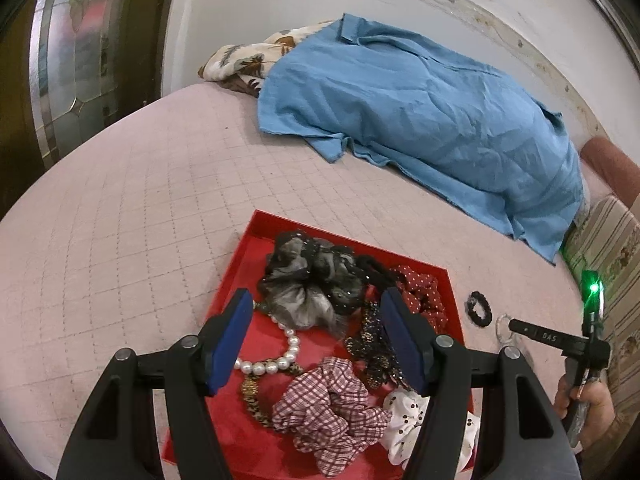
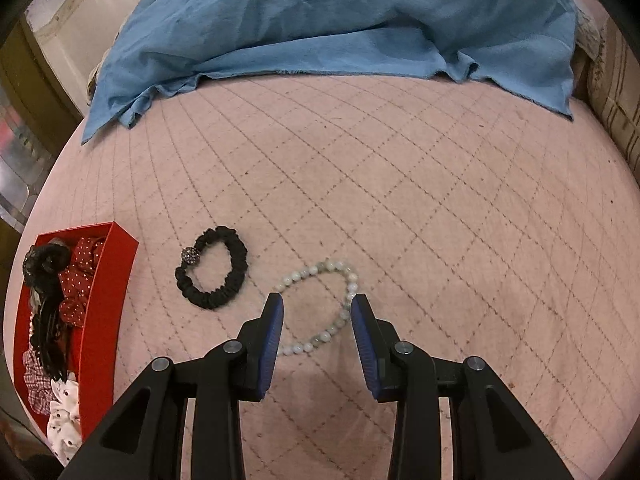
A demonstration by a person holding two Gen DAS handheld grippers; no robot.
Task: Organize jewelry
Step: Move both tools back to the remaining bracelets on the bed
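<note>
The right gripper (image 2: 317, 322) hangs low over the pink quilted bed (image 2: 420, 208) with its blue-padded fingers (image 2: 272, 332) spread wide and holding nothing; the pale beaded bracelet (image 2: 320, 304) lies flat on the quilt between them, its near arc running just under the left finger and its right side close to the other finger. The step in hand looks to be picking up this bracelet, and doing it well calls for closing on one strand only, probably the near arc, since squeezing across the whole loop would just fold it. The fingers should come down until the pad tips touch the quilt, because round beads on a soft cover tend to roll or sink away from a shallow pinch. The black ruffled hair tie (image 2: 212, 270) with its sparkly bead lies just beside the bracelet on the left, apart from it, so the approach should stay clear of it. The red tray (image 2: 106, 300) sits well to the left, already crowded with scrunchies and a pearl strand (image 1: 280, 354). The left gripper (image 1: 318, 338) hovers over that tray, its fingers also wide and empty. The carry should be slow, as a dangling bead loop may slip from smooth pads.
</note>
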